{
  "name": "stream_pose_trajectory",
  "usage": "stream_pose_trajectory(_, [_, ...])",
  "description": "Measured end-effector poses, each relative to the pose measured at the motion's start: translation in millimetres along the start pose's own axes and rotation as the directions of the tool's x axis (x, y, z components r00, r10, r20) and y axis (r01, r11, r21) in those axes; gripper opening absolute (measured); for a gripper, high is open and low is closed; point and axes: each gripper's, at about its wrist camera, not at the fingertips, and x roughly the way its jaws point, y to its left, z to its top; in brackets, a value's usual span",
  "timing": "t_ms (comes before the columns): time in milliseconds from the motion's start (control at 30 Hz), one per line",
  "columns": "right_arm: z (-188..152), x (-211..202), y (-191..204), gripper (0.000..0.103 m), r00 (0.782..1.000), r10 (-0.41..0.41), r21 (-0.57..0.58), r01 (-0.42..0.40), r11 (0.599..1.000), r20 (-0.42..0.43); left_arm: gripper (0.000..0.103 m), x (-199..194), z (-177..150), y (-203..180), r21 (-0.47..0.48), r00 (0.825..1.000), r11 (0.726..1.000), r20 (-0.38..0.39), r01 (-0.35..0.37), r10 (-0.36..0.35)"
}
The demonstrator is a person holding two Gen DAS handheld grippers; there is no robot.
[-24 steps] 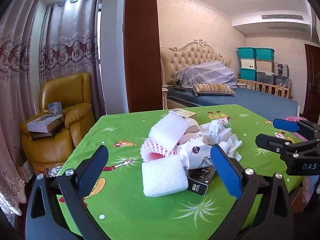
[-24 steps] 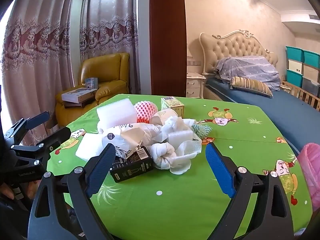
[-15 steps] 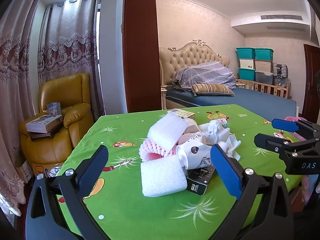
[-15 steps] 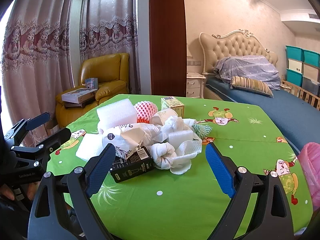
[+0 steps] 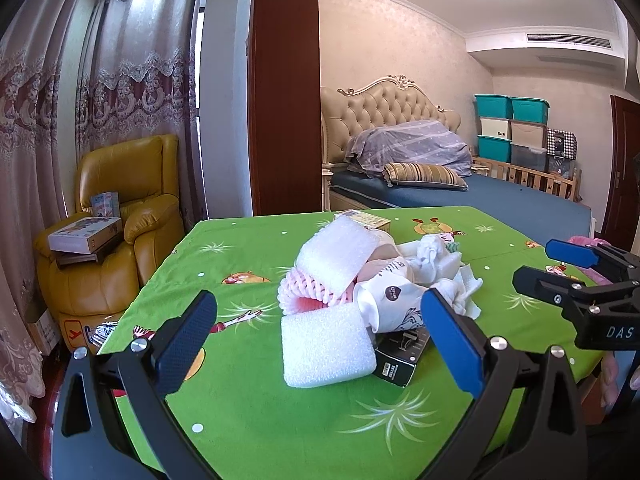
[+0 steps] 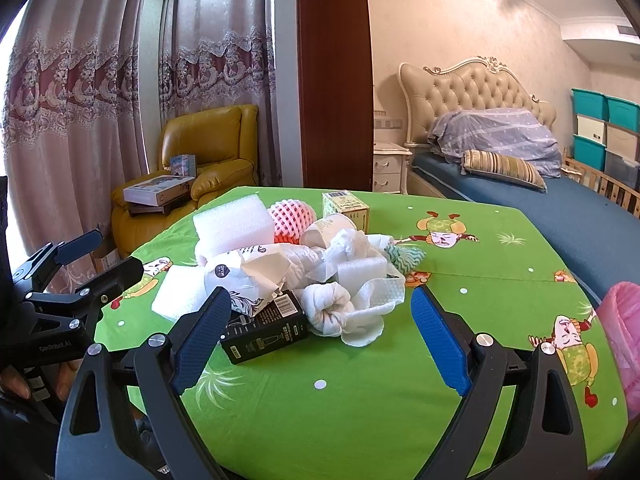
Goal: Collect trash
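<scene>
A heap of trash lies mid-table on the green cloth (image 5: 248,420): two white foam blocks (image 5: 326,346) (image 6: 232,220), a pink fruit net (image 5: 304,292), a white paper bag (image 6: 240,272), crumpled tissue (image 6: 344,312), a black box (image 6: 264,328) and a small yellow-green carton (image 6: 346,208). My left gripper (image 5: 320,340) is open and empty, just short of the near foam block. My right gripper (image 6: 320,332) is open and empty, in front of the black box and tissue. Each gripper shows in the other's view (image 5: 568,272) (image 6: 80,264).
A pink bag (image 6: 624,340) hangs at the table's right edge. A yellow armchair (image 5: 116,240) with boxes stands left of the table. A bed (image 6: 520,196) and stacked bins (image 5: 512,128) are behind. A dark wood pillar (image 5: 284,88) rises beyond the table.
The left wrist view has shifted slightly to the right; the trash heap and the right gripper look unchanged.
</scene>
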Motion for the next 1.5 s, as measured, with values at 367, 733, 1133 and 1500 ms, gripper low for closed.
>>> stream_pose_trajectory(367, [-1.0, 0.8, 0.4, 0.086, 1.0, 0.002, 0.003, -0.002, 1.0, -0.001, 0.099, -2.3, -2.3, -1.6, 0.025, 1.0, 1.0, 0.009, -0.006, 0.006])
stream_pose_trajectory(733, [-1.7, 1.3, 1.5, 0.086, 1.0, 0.004, 0.004, -0.004, 1.0, -0.002, 0.099, -1.4, -3.1, 0.5, 0.046, 1.0, 0.999, 0.001, -0.015, 0.014])
stream_pose_trajectory(1133, [-2.3, 2.2, 1.6, 0.086, 1.0, 0.005, 0.007, -0.005, 1.0, -0.003, 0.099, 0.6, -1.9, 0.2, 0.071, 1.0, 0.997, -0.008, -0.021, 0.021])
stream_pose_trajectory(1500, [-5.2, 3.8, 4.4, 0.086, 1.0, 0.01, 0.012, -0.009, 1.0, -0.009, 0.099, 0.5, -1.7, -0.5, 0.082, 1.0, 0.996, -0.007, -0.025, 0.026])
